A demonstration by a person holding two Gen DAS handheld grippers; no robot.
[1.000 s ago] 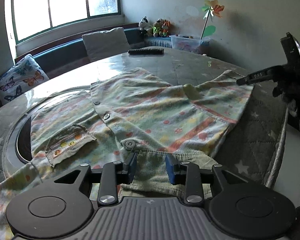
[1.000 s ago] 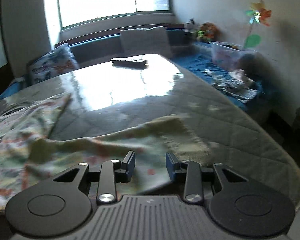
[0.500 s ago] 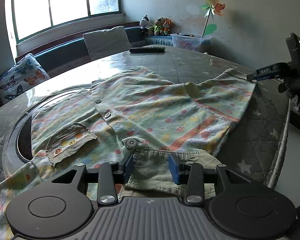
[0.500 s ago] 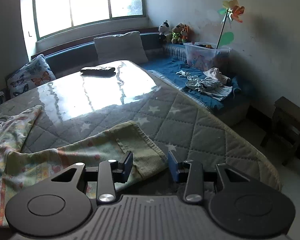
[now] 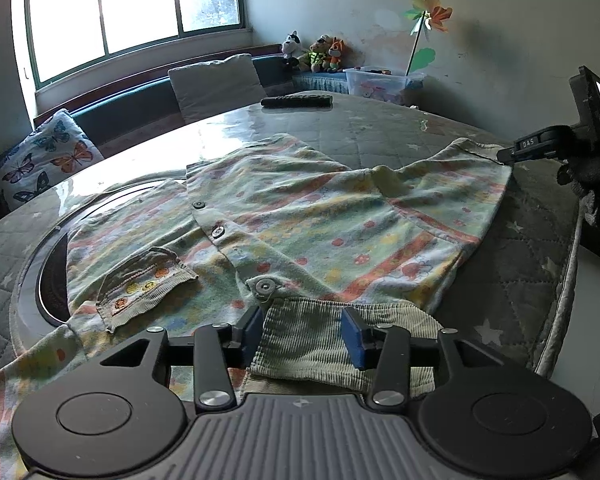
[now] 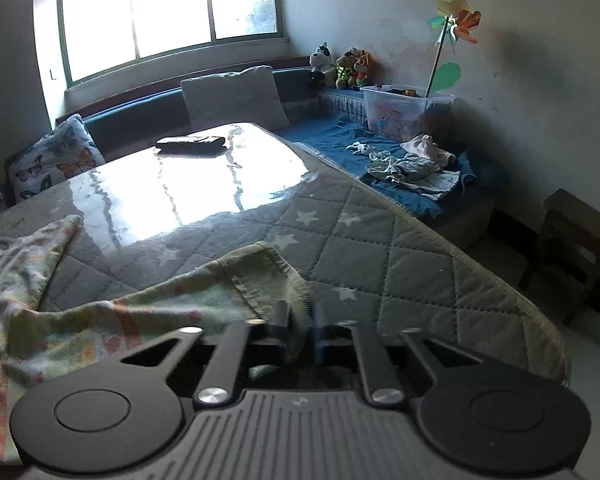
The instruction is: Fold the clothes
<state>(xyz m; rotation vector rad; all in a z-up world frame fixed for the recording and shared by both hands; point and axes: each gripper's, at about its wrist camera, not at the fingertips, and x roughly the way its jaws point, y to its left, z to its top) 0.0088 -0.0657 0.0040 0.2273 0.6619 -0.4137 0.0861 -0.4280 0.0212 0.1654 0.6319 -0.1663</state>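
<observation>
Half a second ago our right gripper (image 6: 300,326) stood with its jaws wide apart at the sleeve cuff; now they have come together on the cuff of the patterned shirt (image 5: 300,216), pinching the fabric edge between them. Our left gripper (image 5: 302,330) has barely moved: its jaws stay spread wide, straddling the ribbed corduroy collar (image 5: 324,344) without gripping it, the blue pads (image 5: 354,338) on either side of the cloth.

The shirt lies spread, front up, on the quilted star-patterned table cover (image 5: 520,248), its buttons (image 5: 218,232) running up the middle and its small corduroy pocket (image 5: 144,284) to our left. The sleeve (image 6: 204,296) stretches out toward the table's right edge, where our right gripper holds it.

At the far end of the table a dark remote control (image 5: 297,101) rests on the glossy surface. Beyond, on the blue bench, a clear plastic storage bin (image 6: 406,110) holds toys we cannot make out singly, with a pinwheel (image 6: 458,20) rising from it. Loose clothes (image 6: 412,164) lie in a heap on the bench just beside the bin, and plush toys (image 6: 342,65) sit in the corner.
</observation>
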